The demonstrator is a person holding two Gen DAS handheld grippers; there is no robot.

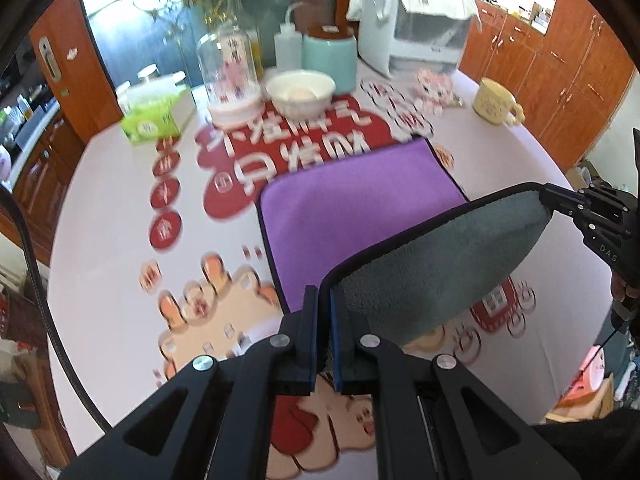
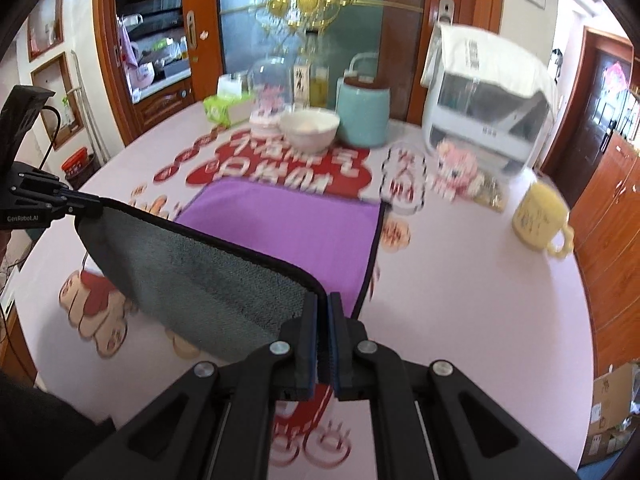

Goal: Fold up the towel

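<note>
Left wrist view shows your left gripper (image 1: 325,300) and right gripper (image 2: 323,308) each clamped tight on a near corner of the towel (image 1: 360,196), lifting that edge mid-fold above the table (image 1: 120,200), so next carry it evenly onto the far edge.

The left gripper (image 1: 325,304) is pinching a towel (image 1: 432,264) corner, jaws nearly closed. The right gripper (image 2: 323,308) is clamping the neighbouring corner, both raised.
</note>
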